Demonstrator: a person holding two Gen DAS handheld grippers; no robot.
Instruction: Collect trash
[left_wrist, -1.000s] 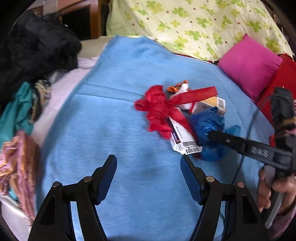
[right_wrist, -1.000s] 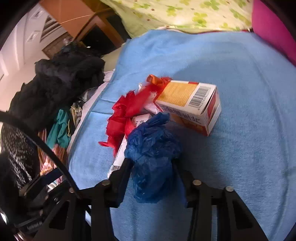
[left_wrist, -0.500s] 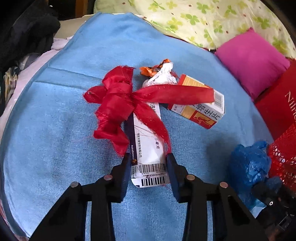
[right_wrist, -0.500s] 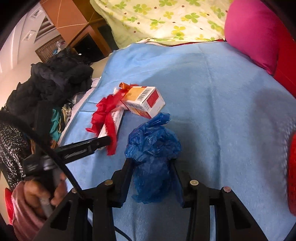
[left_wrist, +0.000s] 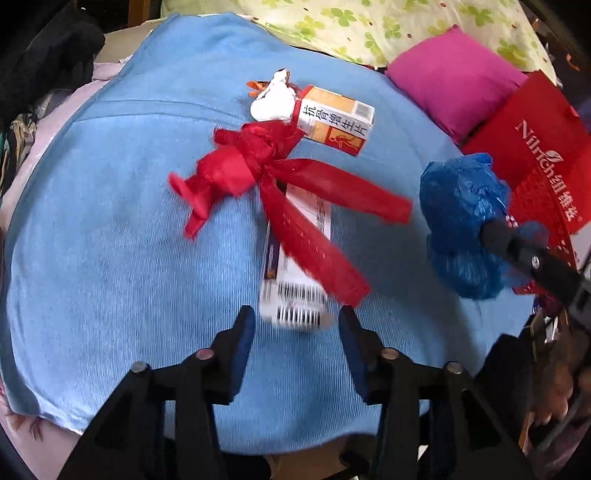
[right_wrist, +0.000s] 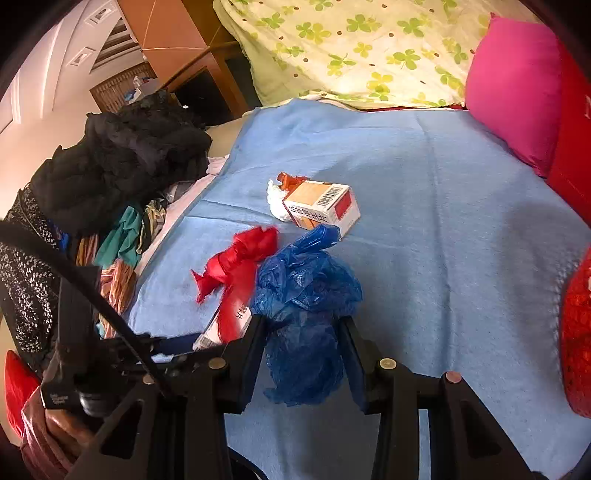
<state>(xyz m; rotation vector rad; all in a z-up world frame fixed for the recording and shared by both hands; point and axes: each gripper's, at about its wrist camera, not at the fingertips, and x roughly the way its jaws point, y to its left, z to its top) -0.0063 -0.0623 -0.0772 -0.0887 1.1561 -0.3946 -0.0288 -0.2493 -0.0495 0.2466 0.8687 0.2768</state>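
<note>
My left gripper (left_wrist: 295, 332) is shut on the barcode end of a flat white box (left_wrist: 295, 273) and holds it off the blue blanket (left_wrist: 110, 258); a red ribbon bow (left_wrist: 258, 166) drapes over the box. My right gripper (right_wrist: 303, 354) is shut on a crumpled blue plastic bag (right_wrist: 306, 295), which also shows in the left wrist view (left_wrist: 461, 218). An orange-and-white medicine box (left_wrist: 336, 118) and a white crumpled wrapper (left_wrist: 273, 99) lie on the blanket further back. The medicine box (right_wrist: 321, 206) and the ribbon (right_wrist: 240, 266) also show in the right wrist view.
A red paper bag (left_wrist: 535, 155) and red mesh (right_wrist: 576, 332) stand at the right. A pink cushion (left_wrist: 454, 74) and a clover-print pillow (right_wrist: 369, 48) lie behind. Dark clothes (right_wrist: 122, 155) are piled at the left of the bed.
My left gripper closed on the white box and pulled it back with the ribbon trailing. My right gripper carried the blue bag right, towards the red bag.
</note>
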